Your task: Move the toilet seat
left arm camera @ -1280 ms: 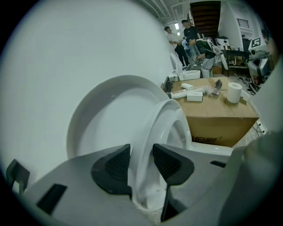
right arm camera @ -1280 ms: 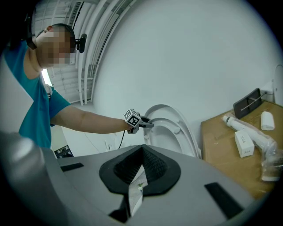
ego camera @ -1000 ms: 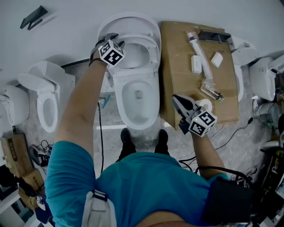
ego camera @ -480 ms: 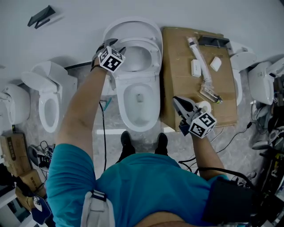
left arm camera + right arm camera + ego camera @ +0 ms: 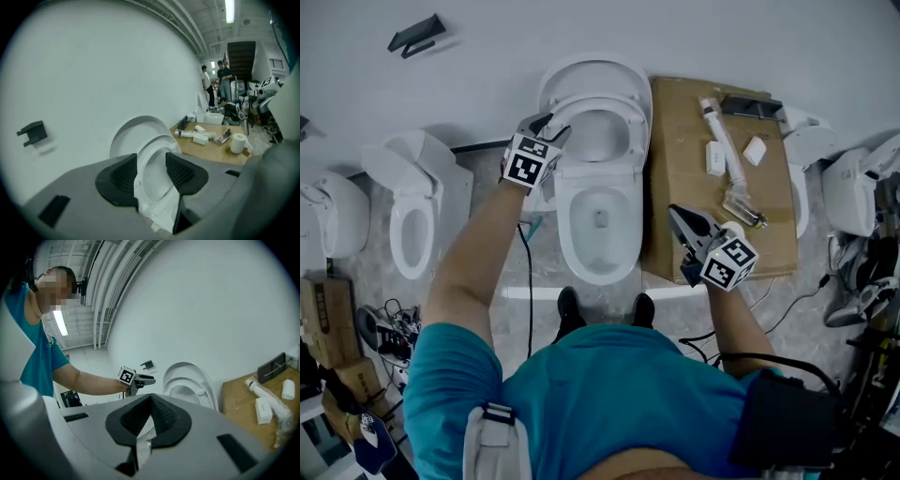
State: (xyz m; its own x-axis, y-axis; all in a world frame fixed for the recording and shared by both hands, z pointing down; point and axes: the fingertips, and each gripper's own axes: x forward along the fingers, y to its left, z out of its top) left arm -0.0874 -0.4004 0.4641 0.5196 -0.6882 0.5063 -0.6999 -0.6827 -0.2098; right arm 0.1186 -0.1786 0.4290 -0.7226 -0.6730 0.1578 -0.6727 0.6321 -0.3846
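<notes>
gaping toilet bowl [image 5: 600, 247], seat [image 5: 629, 126] raised

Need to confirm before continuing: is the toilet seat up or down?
Up. The seat stands raised by the upright lid, leaving the bowl uncovered.

No legible text, brand, number or sign was noted in any view. The marker cube [image 5: 528, 161] of the left gripper [image 5: 553, 127] and its twin on the right gripper [image 5: 673, 210] carried only black-and-white square patterns, without letters or digits. A cardboard box [image 5: 328, 323] at the lower left of the head view bore dark print, too small to read.
</notes>
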